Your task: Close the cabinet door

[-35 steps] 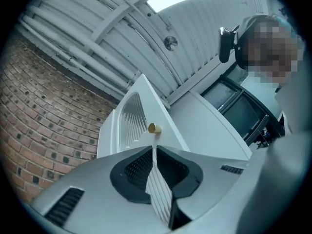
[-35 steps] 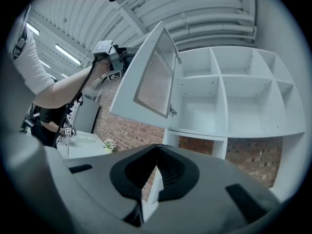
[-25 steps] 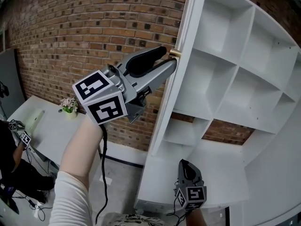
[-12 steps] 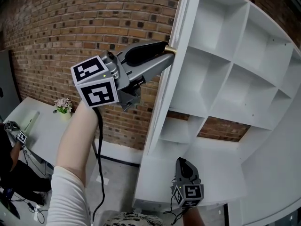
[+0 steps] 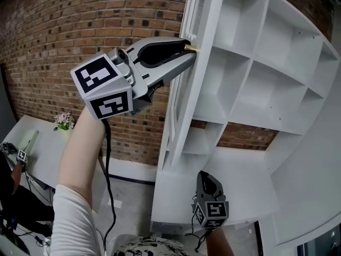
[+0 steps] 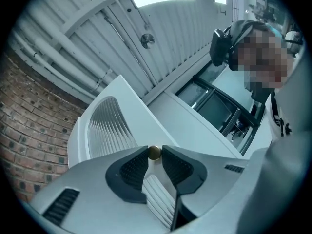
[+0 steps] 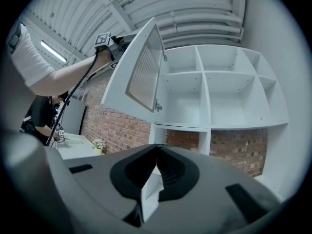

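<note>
With its jaws drawn in from the wide spread of a second ago, the left gripper [image 5: 185, 49] has edged up along the door's free edge, and its tips have just been closing on the small brass knob [image 6: 154, 152]. The left gripper view shows the knob pinched between the very ends of both pads. The cabinet door [image 7: 119, 89] stands swung well out from the white cabinet [image 5: 242, 116], above a low white ledge and in front of a brick wall [image 5: 80, 25]. The right gripper [image 5: 205, 177] hangs low by the cabinet's base with its jaws pressed together on nothing, taking no part. The step in hand appears to be securing the handle before the swing. The next move would call for carrying the knob round in an arc about the hinges toward the open shelves, with the wrist turning as the panel turns. The hold sits only at the fingertips and could slip off the round knob. The door is upright, its long axis running top to bottom. It is hinged on the cabinet's left upright, and in the right gripper view its free edge points out into the room, away from the shelves. From the head view it is seen nearly edge-on.
</note>
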